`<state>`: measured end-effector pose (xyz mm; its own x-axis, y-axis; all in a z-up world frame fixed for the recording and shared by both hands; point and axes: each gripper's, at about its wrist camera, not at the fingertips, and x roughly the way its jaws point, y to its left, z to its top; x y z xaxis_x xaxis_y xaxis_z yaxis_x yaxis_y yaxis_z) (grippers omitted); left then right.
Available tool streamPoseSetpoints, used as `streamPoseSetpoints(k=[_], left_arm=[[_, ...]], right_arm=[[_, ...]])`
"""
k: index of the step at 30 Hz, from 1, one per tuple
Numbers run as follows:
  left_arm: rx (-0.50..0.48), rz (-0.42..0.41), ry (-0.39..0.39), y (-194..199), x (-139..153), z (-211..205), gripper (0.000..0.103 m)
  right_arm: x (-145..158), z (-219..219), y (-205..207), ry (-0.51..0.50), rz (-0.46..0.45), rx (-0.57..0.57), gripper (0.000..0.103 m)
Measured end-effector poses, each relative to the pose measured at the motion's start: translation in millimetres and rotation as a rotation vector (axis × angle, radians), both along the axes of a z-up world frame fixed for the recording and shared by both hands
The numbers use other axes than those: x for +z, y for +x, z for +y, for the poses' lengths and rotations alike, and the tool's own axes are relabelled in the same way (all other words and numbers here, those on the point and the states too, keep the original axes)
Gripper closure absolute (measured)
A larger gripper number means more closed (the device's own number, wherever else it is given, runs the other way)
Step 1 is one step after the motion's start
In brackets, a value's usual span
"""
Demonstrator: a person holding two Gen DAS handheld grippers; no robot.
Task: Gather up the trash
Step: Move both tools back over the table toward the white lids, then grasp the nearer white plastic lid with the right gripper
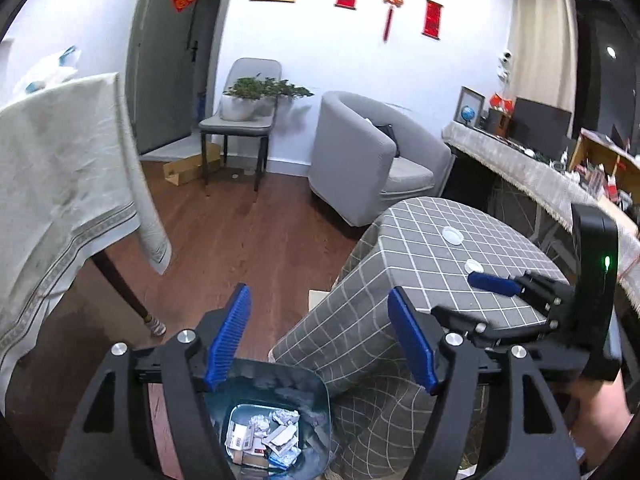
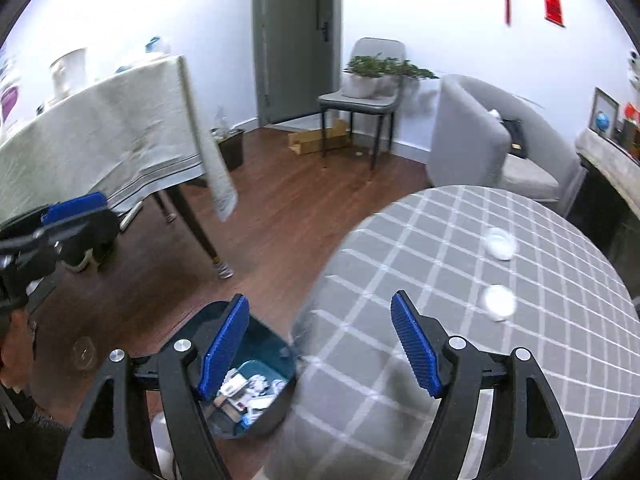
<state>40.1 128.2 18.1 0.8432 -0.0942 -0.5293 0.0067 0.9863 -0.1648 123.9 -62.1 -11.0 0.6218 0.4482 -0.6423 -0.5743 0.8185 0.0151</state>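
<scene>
Risk: both your tools, left tool and right tool, hang spread and empty; those flat white plastic lids on the grey checked tabletop may skid away from the pads.

Two lids on checked tablecloth

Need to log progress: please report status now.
Both tongs open, empty. Trash bin holds paper scraps. Two white lids remain on checkered table. Nothing blocking.

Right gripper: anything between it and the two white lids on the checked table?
Nothing visible. The right gripper, jaws open and empty, hangs over the checked table; only bare cloth lies between it and the nearer lid and the farther lid.
</scene>
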Motion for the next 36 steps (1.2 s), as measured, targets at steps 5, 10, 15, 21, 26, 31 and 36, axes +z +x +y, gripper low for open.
streamPoseSetpoints(k=[5,10,15,21,26,31,36], left_arm=[[-0.03,0.007,0.009,23.7,-4.7,-18.5,0.025],[-0.051,0.02,0.03,42.2,-11.8,-32.0,0.025],[-0.061,0.026,0.037,56.9,-16.0,-39.7,0.024],[-0.072,0.038,0.044,69.8,-21.5,-47.2,0.023],[-0.08,0.041,0.038,77.0,-23.9,-51.3,0.023],[-0.092,0.051,0.019,87.2,-26.0,-59.3,0.023],[-0.111,0.058,0.002,98.6,-28.7,-71.0,0.023]], right_arm=[[1.6,-28.1,25.6,0.025,0.008,-0.057,0.03],[1.8,-50.9,47.0,0.053,0.033,-0.097,0.032],[-3.8,-64.8,65.1,0.03,0.051,-0.131,0.036],[-14.3,-76.3,79.5,-0.018,0.068,-0.161,0.04],[-22.7,-81.8,90.6,-0.049,0.099,-0.163,0.046],[-28.3,-83.1,96.4,-0.061,0.139,-0.149,0.05],[-32.1,-84.7,100.6,-0.082,0.163,-0.122,0.057]])
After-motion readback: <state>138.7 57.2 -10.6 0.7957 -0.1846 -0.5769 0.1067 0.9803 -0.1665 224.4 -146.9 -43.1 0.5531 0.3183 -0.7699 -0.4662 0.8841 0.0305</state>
